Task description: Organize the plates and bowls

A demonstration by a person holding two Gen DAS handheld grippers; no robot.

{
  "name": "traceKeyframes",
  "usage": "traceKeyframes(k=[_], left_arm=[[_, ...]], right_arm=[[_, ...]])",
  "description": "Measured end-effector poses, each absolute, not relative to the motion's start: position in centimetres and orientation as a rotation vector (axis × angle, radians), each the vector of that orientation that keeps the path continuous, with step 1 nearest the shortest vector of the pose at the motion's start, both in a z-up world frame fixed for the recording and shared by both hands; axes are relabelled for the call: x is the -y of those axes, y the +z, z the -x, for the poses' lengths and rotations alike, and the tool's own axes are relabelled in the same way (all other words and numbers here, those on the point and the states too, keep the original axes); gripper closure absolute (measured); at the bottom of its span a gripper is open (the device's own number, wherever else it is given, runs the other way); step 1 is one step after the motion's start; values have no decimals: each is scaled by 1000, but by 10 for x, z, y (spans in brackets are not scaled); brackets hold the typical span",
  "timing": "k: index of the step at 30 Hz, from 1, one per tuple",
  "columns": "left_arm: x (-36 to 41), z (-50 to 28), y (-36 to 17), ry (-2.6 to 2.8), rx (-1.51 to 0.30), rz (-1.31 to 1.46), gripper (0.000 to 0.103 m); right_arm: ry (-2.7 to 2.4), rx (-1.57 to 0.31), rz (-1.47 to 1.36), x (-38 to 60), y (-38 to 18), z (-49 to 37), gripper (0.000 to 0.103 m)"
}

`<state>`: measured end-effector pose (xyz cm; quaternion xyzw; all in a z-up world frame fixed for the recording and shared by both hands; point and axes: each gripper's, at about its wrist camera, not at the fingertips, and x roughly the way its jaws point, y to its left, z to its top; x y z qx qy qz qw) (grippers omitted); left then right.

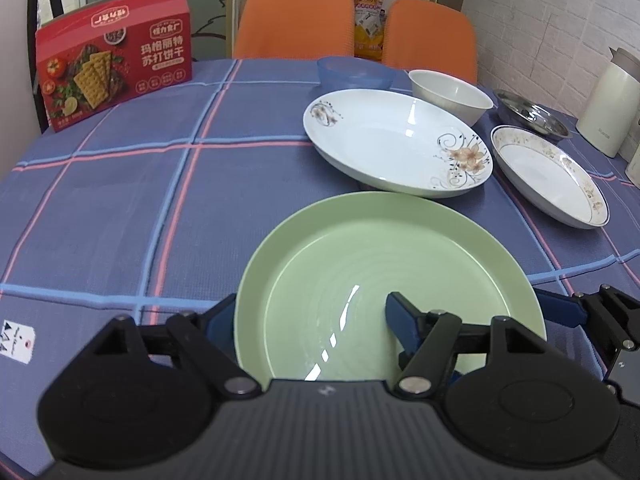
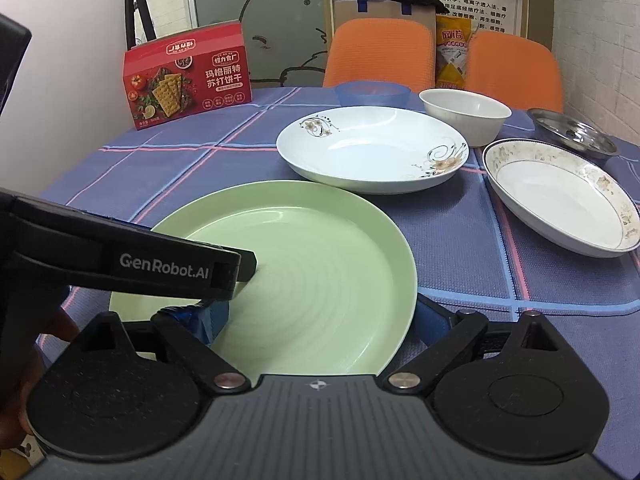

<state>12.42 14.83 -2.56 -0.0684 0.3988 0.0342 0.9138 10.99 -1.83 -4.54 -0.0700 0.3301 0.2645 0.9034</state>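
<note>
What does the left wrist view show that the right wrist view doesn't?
Only the left wrist view shows the cream kettle at the table's right edge and a white tag on the tablecloth. Only the right wrist view shows the left gripper's black body lettered GenRobot.AI reaching over the green plate. Both share the green plate, the flowered white plate, the gold-rimmed plate, the white bowl, the blue bowl, the steel bowl and the red cracker box.

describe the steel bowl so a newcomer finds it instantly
Start at the white kettle at the table's right edge. Just in front of it, behind the gold-rimmed plate, sits the steel bowl. It is the only shiny metal dish; its neighbours are white or blue.
</note>
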Motion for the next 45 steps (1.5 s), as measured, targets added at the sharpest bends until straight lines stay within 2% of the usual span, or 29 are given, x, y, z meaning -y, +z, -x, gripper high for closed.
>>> traceKeyframes(k=[5, 7, 10, 15, 21, 31, 45], left_arm=[[-152, -121, -25, 41, -813, 148, 29], [-163, -119, -21, 2, -812, 206, 13], [-182, -112, -7, 5, -752, 256, 10], [-206, -123, 8, 51, -702, 284, 9], [-209, -169, 16, 24, -668, 264, 9], [-202, -275, -11, -34, -777, 261, 9], [-197, -304, -26, -58, -782, 207, 9]], right_arm=[[576, -682, 155, 23, -45, -109, 19], [606, -701, 109, 34, -41, -111, 21], [578, -684, 12, 61, -29, -111, 21], [496, -690, -47, 82, -21, -135, 21], [576, -721, -66, 58, -23, -182, 21], [570, -761, -39, 34, -31, -237, 19], [535, -750, 68, 17, -34, -258, 18]])
